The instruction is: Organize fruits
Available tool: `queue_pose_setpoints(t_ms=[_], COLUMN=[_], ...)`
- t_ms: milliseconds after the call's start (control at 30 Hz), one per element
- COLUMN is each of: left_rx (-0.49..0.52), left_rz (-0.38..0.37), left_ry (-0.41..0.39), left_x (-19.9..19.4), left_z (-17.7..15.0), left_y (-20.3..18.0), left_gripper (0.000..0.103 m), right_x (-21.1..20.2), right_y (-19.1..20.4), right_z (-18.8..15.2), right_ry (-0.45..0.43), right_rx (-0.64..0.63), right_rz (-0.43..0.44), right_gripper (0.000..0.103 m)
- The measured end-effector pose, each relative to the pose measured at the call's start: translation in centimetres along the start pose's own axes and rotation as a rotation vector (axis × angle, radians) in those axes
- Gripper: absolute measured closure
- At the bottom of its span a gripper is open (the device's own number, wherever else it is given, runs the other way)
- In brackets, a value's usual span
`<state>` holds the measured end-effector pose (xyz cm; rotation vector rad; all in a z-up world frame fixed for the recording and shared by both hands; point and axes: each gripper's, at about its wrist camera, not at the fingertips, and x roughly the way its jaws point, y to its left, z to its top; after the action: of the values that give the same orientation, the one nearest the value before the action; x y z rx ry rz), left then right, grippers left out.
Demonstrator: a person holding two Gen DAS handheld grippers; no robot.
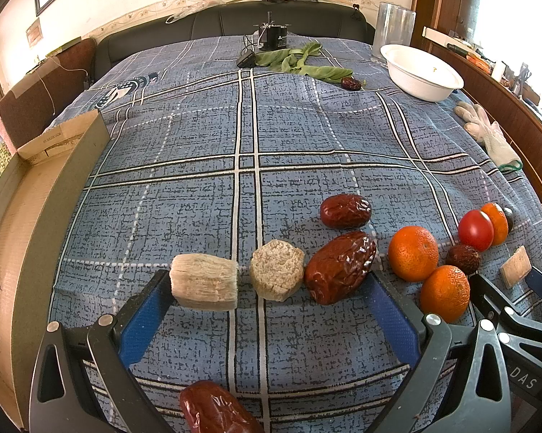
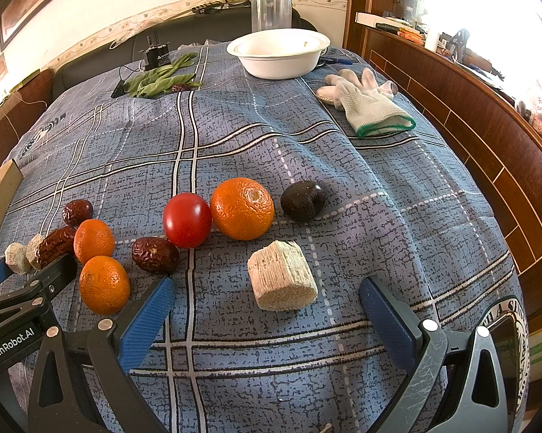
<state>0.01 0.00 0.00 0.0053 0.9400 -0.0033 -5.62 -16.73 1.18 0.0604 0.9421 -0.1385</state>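
Orange tangerines (image 2: 242, 208), three; tomato (image 2: 186, 219), one.

Left gripper (image 1: 271, 288): two-finger tool, black angular frame with silver rivets, blue textured pads (image 1: 144, 321). Jaws spread wide, nothing between them, held low and pointing forward. Also visible from the right wrist camera at the lower left edge, with white lettering on its black body.

Right gripper (image 2: 267, 306): same build, black frame, blue ribbed pads (image 2: 148, 321). Jaws spread wide, nothing clasped, held low and level. Its black frame shows at the right edge of the left wrist view, close beside the left gripper.
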Motion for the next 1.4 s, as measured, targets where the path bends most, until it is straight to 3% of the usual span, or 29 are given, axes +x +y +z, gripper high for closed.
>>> queue_pose_setpoints(t_ms=[367,667,700,800,900,1000,1133,1300,1400], left_rx=[-0.009,0.051,0.057,0.021,-0.008,-0.010,-0.035,-0.068,-0.055], left_rz=[0.008,-0.039,-0.049,-0.104,-0.129,-0.116,-0.102,-0.175,-0.200], left_ry=[0.010,0.065,0.063,0.042,-0.026,-0.175,-0.340,-0.506,-0.555], left_x=[-0.1,0.2,0.0,-1.6,-4.5,-9.8,-16.8,-25.2,-29.0], left_z=[-0.1,0.6,0.4,-0.1,-0.1,0.1,0.8,2.0,2.8], left_y=[0.1,0.1,0.2,1.1,2.2,3.8,7.0,11.4,12.9], left_gripper=[0.000,0.000,0.001,0.018,0.020,0.020,0.020,0.020,0.020], right_x=[0.1,-0.4,-0.6,-0.5,-0.5,-0.8,-3.9,-12.1,-18.4], right_y=[0.1,0.1,0.0,0.3,0.4,0.3,-0.5,-1.3,-1.1], right_z=[0.1,-0.5,-0.6,-0.4,-0.4,-0.4,-0.4,2.0,4.1], right_ry=[0.001,0.048,0.048,0.045,0.043,0.055,0.010,-0.171,-0.331], right_rx=[0.000,0.002,0.002,-0.001,-0.002,-0.012,0.050,0.106,0.100], right_rz=[0.001,0.012,0.013,0.013,0.012,0.035,0.169,0.264,0.256], right_gripper=[0.000,0.000,0.000,0.000,0.000,0.000,0.000,0.000,0.000])
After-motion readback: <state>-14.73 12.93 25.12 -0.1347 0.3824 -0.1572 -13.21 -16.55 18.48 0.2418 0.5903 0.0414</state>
